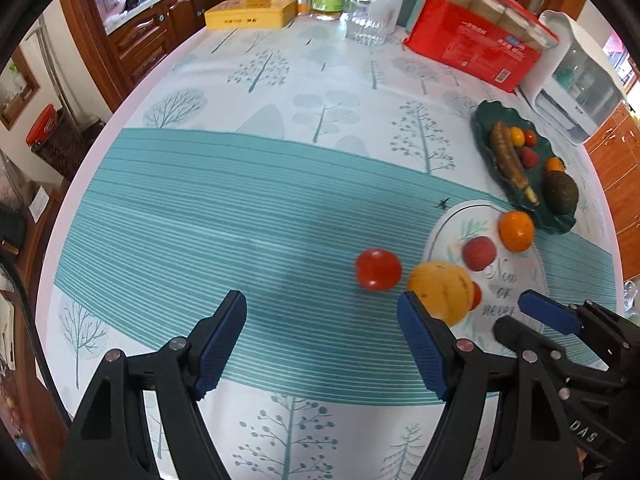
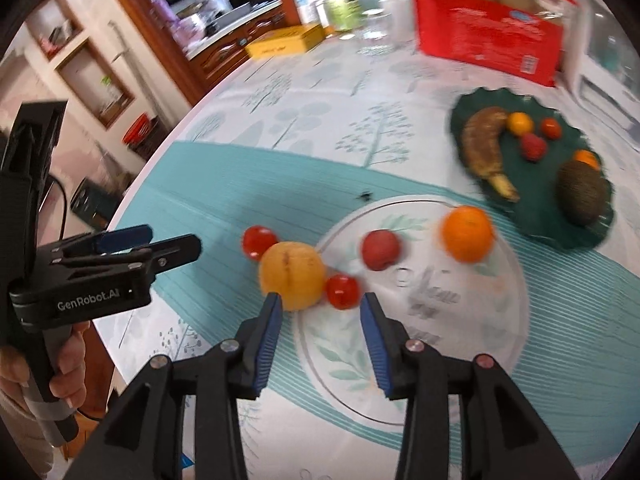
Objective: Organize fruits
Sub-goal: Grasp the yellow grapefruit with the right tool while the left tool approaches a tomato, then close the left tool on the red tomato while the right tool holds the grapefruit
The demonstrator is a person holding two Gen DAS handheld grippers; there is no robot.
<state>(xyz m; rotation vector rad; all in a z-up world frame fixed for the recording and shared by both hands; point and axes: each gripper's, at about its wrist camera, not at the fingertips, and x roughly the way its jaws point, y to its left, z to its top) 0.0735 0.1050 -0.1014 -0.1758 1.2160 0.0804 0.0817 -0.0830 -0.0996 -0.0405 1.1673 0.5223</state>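
My left gripper [image 1: 320, 296] hangs open over the teal-striped cloth, nothing between its pads. A red tomato [image 1: 378, 269] lies just ahead of it, beside a yellow-orange fruit [image 1: 440, 292]. My right gripper [image 2: 321, 299] is open over the near rim of the white leaf-print plate [image 2: 500, 320], and a small tomato [image 2: 342, 291] sits just past its tips, untouched. A red fruit [image 2: 381, 249] and an orange [image 2: 466, 233] rest on the plate. The green leaf-shaped dish [image 2: 460, 112] holds a brown banana [image 2: 484, 144], an avocado [image 2: 582, 192] and small fruits.
Along the far side of the table stand a red package [image 1: 476, 48], a yellow box [image 1: 250, 14], a glass jar [image 1: 362, 20] and bottles. A white appliance [image 1: 580, 80] sits at the right. The table edge curves along the left. A hand [image 2: 68, 376] grips the left gripper's handle.
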